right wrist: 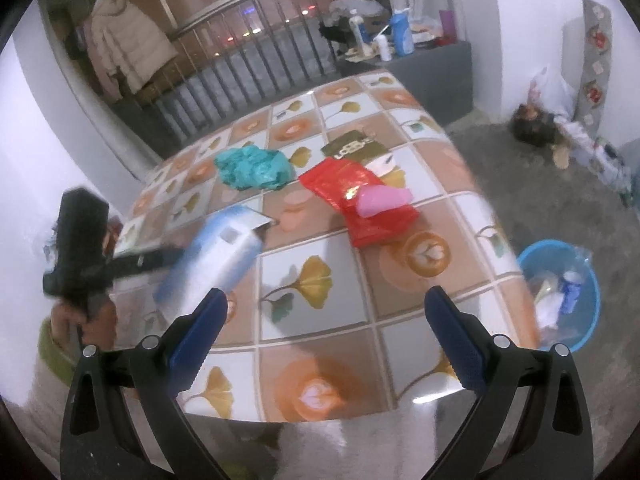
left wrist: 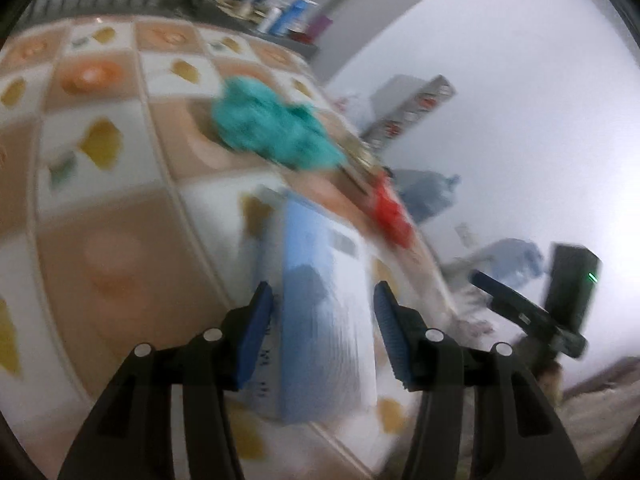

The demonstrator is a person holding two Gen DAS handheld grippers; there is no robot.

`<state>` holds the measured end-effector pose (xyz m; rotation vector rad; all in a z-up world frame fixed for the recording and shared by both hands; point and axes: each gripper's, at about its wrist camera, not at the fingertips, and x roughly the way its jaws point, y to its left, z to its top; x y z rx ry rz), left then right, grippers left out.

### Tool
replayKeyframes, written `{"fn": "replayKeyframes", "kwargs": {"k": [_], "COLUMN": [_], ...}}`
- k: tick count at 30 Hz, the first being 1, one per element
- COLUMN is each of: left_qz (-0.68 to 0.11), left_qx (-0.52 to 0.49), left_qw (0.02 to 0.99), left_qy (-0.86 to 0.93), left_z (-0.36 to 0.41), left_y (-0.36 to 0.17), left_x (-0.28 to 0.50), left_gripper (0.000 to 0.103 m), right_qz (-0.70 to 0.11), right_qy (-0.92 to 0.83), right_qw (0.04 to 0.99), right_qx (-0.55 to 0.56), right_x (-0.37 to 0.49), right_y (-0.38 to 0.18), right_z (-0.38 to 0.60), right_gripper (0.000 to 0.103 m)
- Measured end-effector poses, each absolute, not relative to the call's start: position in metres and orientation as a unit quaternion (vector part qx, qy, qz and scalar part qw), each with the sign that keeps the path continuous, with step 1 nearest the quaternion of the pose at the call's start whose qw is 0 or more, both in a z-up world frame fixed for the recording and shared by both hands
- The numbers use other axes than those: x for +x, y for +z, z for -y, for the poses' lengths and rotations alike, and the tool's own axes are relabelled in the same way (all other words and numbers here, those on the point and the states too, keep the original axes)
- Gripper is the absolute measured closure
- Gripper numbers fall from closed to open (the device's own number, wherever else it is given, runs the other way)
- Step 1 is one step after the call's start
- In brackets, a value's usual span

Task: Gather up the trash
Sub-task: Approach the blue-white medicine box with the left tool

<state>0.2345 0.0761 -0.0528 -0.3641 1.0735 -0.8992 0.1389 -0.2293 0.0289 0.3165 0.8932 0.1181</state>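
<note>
A blue and white carton (left wrist: pixel 320 300) lies on the patterned tablecloth (left wrist: pixel 100 220); it also shows in the right wrist view (right wrist: pixel 216 256). My left gripper (left wrist: pixel 324 320) is open, its fingers on either side of the carton's near end; the view is blurred. Behind lie a crumpled teal bag (left wrist: pixel 272 128), a red wrapper (left wrist: pixel 390 212) and a dark packet. In the right wrist view I see the teal bag (right wrist: pixel 252 168), the red wrapper (right wrist: pixel 360 196) with a pink piece (right wrist: pixel 380 198) on it, and a dark brown packet (right wrist: pixel 352 146). My right gripper (right wrist: pixel 324 316) is open and empty above the table's near edge.
A blue basin (right wrist: pixel 560 292) holding trash stands on the floor right of the table (right wrist: pixel 360 380). A railing (right wrist: pixel 240 52) and a shelf with bottles (right wrist: pixel 400 36) are behind the table. Bags and clutter lie by the far right wall.
</note>
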Motion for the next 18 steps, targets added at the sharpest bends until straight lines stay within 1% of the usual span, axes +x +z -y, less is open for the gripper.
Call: {"fn": "replayKeyframes", "kwargs": {"k": [3, 10, 13, 18], "left_qz": [-0.485, -0.465, -0.454, -0.458], "left_qx": [-0.177, -0.185, -0.197, -0.183], "left_qw": [0.743, 0.774, 0.784, 0.79], "left_qy": [-0.425, -0.388, -0.374, -0.364], "left_z": [-0.074, -0.069, -0.072, -0.076], "left_y": [-0.05, -0.045, -0.044, -0.044], "left_x": [0.217, 0.202, 0.197, 0.191], "left_gripper": [0.052, 0.051, 0.045, 0.045], "right_qz": [-0.43, -0.423, -0.426, -0.432], "right_qy": [0.067, 0.069, 0.067, 0.061], "right_qw": [0.887, 0.889, 0.884, 0.878], "right_qx": [0.157, 0.164, 0.181, 0.197], "right_x": [0.139, 0.131, 0.129, 0.129], "right_y": [0.029, 0.036, 0.035, 0.034], "right_z": [0.224, 0.225, 0.231, 0.233], "right_gripper": [0.008, 0.008, 0.008, 0.008]}}
